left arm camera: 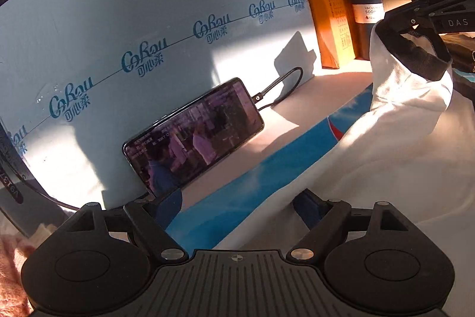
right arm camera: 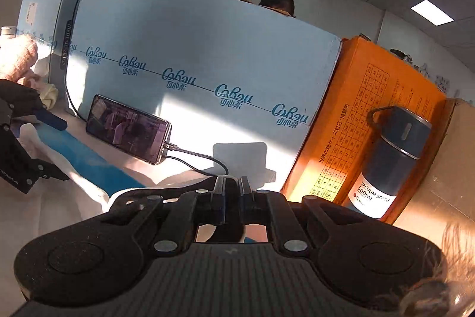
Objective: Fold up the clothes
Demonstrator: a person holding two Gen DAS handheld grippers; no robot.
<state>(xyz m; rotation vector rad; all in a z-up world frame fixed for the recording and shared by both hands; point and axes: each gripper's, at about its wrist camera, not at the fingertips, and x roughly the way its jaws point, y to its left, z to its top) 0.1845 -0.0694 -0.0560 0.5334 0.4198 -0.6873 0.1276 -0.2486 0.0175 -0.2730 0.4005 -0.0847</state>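
We find the white garment (left arm camera: 386, 144) lying on the table, its blue-printed body running from beside the left gripper (left arm camera: 237, 207) away toward the far right, where one dark-trimmed end is lifted clear of the surface. That raised end is pinched in the right gripper (right arm camera: 233, 192), whose jaws are closed tight on the cloth. The left gripper stands wide apart and empty just above the near blue edge, so we judge it the nearer tool for the next hold.
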